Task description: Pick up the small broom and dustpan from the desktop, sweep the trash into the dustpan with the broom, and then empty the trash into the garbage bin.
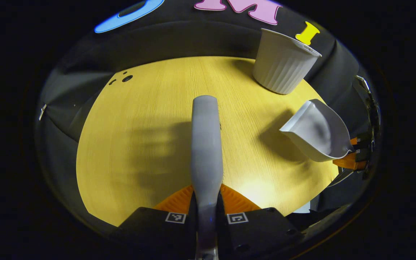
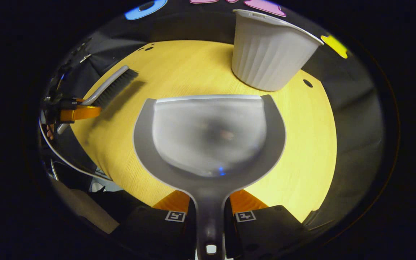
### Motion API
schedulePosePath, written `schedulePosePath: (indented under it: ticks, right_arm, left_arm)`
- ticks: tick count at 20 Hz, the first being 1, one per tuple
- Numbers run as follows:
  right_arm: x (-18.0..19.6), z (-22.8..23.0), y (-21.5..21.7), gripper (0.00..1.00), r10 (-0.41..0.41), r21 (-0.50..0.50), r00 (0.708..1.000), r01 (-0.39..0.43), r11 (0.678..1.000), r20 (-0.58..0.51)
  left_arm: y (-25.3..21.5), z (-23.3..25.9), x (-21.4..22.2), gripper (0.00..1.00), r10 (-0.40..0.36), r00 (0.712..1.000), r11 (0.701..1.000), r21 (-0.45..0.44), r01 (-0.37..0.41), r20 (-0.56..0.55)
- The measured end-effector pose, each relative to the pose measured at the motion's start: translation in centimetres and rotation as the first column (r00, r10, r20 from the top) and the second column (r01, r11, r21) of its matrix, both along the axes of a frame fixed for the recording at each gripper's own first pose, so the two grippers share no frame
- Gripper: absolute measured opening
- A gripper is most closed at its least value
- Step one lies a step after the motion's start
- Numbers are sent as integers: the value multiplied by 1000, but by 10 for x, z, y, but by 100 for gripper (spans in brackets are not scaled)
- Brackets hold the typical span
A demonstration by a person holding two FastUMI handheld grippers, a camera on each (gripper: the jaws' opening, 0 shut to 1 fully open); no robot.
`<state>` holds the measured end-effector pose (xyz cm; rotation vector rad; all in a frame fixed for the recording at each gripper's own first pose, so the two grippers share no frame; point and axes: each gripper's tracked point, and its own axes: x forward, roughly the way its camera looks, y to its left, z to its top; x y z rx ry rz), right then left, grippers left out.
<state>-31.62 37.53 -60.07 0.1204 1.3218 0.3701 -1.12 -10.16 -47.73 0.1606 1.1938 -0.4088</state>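
Wooden desktop (image 1: 139,144) bears unlabelled garbage bin (image 1: 284,63); no writing readable.

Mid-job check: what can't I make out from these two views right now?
- Inside of the bin: right gripper view, hidden by its own wall.
- Broom bristles: left gripper view, hidden beneath its back.
- Dustpan contents: right gripper view, blurred.
- Desktop under the dustpan: covered.

Your left gripper view looks down along its fingers (image 1: 179,200) from close above the table (image 1: 139,144); your right gripper view likewise; both share the bin (image 1: 284,63) and table.
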Motion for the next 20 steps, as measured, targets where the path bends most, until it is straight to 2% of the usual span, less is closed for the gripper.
schedulePosePath:
  ticks: [5,6,7,9,12,13,14,15,17,18,19,20]
  right_arm:
    - [2,-9,7,35,-11,-40,1000,10,999,-23]
    - [2,-10,9,30,-13,-46,999,12,999,-31]
    - [1,-11,11,35,-17,-48,999,15,999,-38]
    - [1,-14,13,35,-32,-36,998,30,999,-53]
    - [3,-15,17,35,-78,-4,994,78,997,-80]
    - [1,-16,16,36,-74,-7,994,74,997,-78]
    - [-1,-17,15,41,-70,-10,994,70,998,-78]
    - [-2,-19,15,36,-67,-13,995,67,998,-80]
    - [-7,-21,14,37,-64,-22,994,62,998,-90]
    - [-11,-23,13,38,-58,-33,994,55,998,-96]
    - [-13,-24,13,33,-54,-33,993,51,998,-101]
    - [-15,-26,14,39,-54,-31,993,52,998,-101]
  left_arm:
    - [3,-17,0,27,3,1000,1000,30,-2,-26]
    - [4,-19,0,28,2,999,999,33,-1,-34]
    - [4,-23,0,28,2,999,999,36,0,-38]
    - [6,-28,-2,31,3,999,999,48,-1,-52]
    - [9,-34,-4,28,1,998,998,63,4,-69]
    - [10,-36,-4,28,-2,997,998,65,7,-76]
    - [10,-35,-4,28,-6,997,998,66,11,-76]
    - [11,-35,-3,28,-10,997,998,68,15,-74]
    - [11,-35,-2,28,-17,997,997,72,22,-72]
    - [12,-36,-2,25,-19,997,997,76,25,-73]
    - [13,-37,-2,29,-25,997,996,86,31,-78]
    - [14,-39,-2,29,-30,996,995,95,38,-84]
